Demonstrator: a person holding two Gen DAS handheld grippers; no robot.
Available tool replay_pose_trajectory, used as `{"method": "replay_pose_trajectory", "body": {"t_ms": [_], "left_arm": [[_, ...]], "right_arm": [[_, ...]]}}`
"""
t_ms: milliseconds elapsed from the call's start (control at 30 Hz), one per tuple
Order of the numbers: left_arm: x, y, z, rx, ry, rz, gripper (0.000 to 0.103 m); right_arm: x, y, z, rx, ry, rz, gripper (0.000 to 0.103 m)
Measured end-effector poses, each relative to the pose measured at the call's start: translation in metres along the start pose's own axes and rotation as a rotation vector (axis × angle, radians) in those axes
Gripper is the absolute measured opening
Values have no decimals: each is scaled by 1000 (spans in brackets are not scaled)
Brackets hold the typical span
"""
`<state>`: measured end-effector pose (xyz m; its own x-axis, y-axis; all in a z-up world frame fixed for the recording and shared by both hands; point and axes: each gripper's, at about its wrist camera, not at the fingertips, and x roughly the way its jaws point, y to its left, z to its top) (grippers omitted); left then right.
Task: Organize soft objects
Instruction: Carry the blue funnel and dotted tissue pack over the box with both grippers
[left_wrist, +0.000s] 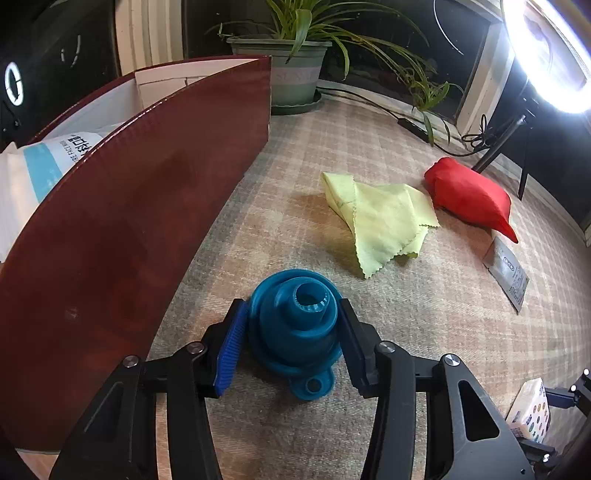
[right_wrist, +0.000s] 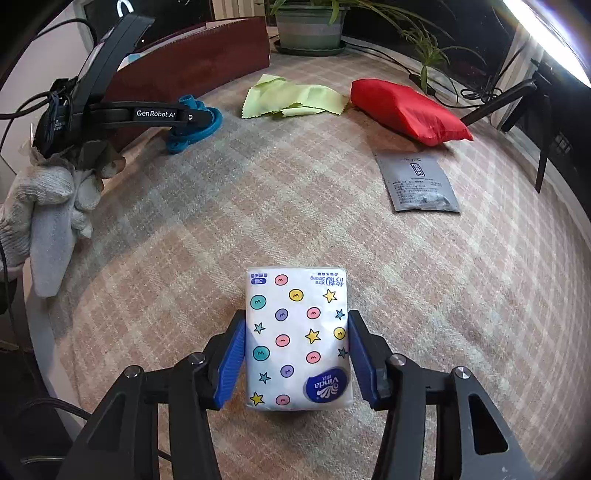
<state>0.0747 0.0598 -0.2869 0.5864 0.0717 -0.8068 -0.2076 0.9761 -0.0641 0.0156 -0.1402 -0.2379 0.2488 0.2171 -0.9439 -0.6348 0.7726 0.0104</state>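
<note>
Left wrist view: left tongs (left_wrist: 293, 332) clamp a blue funnel (left_wrist: 295, 317) on the plaid counter (left_wrist: 424, 332), beside the box (left_wrist: 129, 221). Only the right view shows right tongs (right_wrist: 297, 354) pinching a tissue pack (right_wrist: 297, 339).

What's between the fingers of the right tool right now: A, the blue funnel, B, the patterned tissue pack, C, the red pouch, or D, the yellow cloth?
B: the right wrist view shows the right tool with a finger at each side of the patterned tissue pack, while the blue funnel sits in the left tool.
</note>
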Motion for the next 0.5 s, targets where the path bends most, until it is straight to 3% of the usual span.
{"method": "replay_pose_trajectory", "body": {"t_ms": [500], "left_arm": [[-36,-16,12,5,-39,-100,45]], "right_arm": [[-28,-16,11,88,-88,19,47]]}}
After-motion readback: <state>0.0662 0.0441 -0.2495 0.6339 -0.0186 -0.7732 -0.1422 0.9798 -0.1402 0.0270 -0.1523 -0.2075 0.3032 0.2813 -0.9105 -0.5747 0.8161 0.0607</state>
